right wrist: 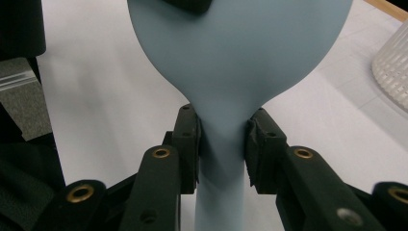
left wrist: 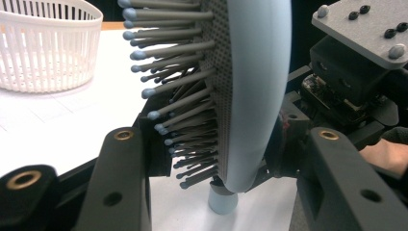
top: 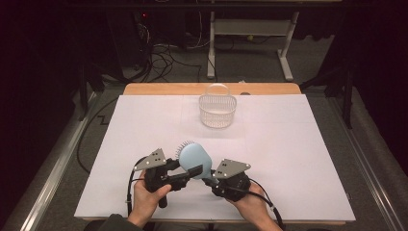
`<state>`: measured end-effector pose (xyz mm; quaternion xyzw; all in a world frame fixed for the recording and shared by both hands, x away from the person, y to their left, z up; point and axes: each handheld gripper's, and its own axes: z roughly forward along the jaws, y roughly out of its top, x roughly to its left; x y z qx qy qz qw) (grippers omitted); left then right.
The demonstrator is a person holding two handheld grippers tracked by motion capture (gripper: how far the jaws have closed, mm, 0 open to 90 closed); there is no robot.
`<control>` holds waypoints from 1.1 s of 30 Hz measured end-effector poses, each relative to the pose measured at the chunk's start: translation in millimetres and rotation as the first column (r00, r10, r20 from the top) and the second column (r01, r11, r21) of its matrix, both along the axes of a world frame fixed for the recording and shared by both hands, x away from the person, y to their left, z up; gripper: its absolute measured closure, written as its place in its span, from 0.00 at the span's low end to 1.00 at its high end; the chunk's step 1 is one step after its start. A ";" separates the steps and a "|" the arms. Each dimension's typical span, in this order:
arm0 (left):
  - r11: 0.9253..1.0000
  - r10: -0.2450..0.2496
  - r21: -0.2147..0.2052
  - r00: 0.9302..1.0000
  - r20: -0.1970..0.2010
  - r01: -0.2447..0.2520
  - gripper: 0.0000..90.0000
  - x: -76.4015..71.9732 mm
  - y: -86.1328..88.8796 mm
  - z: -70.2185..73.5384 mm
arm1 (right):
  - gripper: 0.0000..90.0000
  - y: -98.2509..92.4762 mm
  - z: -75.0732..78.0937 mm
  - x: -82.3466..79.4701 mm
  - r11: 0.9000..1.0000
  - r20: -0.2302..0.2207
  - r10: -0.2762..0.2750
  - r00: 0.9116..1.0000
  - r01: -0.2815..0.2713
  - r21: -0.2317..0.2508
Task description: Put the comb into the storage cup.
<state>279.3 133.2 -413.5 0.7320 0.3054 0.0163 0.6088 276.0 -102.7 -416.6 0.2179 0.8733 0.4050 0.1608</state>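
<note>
High view: hairbrush (top: pixel 194 158) clamped by both — right gripper (top: pixel 214 179) on neck, left gripper (top: pixel 185 169) on head; basket (top: pixel 217 111) far off, transfer not started.

No readable text from my station.

I find no lettering, label, brand, number or sign on the hairbrush (top: pixel 194 159), the white basket (top: pixel 217 111) or the paper-covered table (top: pixel 298 144); every surface I see is plain.

Matt smooth blue plastic hairbrush (top: pixel 195 159); white plastic lattice basket (top: pixel 217 109)
</note>
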 end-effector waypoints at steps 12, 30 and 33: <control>1.000 0.001 -0.023 1.000 0.000 -0.001 0.60 1.0 3.0 4.5 | 0.73 -4.4 0.1 1.8 0.996 -0.028 0.016 0.999 -0.013 0.083; 0.998 0.054 -0.033 0.998 0.017 -0.053 0.60 3.0 19.0 10.1 | 0.41 -24.9 -1.2 8.9 0.978 -0.037 0.026 0.999 -0.018 0.207; 0.997 0.062 -0.036 0.998 0.020 -0.061 0.60 2.9 22.7 11.8 | 0.39 -30.1 -0.1 11.3 0.973 -0.040 0.026 0.999 -0.016 0.231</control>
